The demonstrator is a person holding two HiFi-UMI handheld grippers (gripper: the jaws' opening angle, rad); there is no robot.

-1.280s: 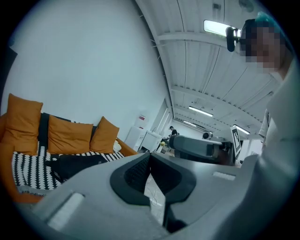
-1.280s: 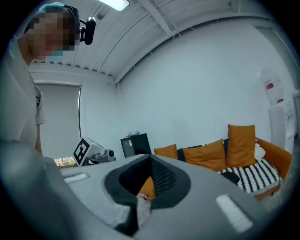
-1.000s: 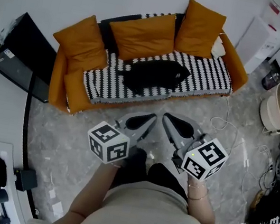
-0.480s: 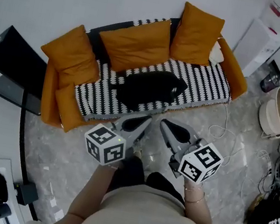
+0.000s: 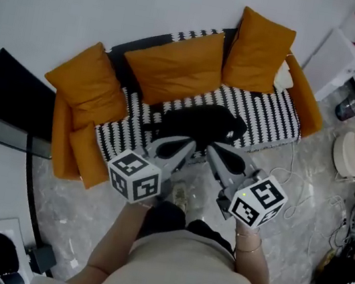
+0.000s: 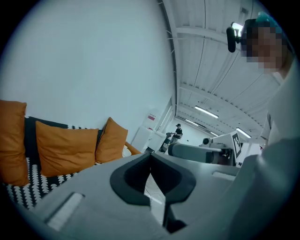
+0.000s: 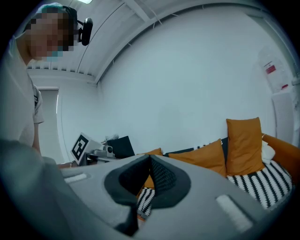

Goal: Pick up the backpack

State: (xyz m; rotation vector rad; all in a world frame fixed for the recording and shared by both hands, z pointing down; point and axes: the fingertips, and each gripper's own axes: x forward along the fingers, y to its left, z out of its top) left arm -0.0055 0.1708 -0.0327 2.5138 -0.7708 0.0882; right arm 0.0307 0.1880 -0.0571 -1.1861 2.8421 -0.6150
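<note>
My left gripper and right gripper are both clenched shut, with nothing between their jaws. I hold them side by side, pointing toward the sofa. Just past their tips, the black backpack lies on the sofa's black-and-white striped seat, in front of orange cushions.

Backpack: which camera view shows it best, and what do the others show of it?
The head view: the black backpack lies in plain sight on the striped sofa. Neither gripper view shows it, only cushions and wall.
</note>
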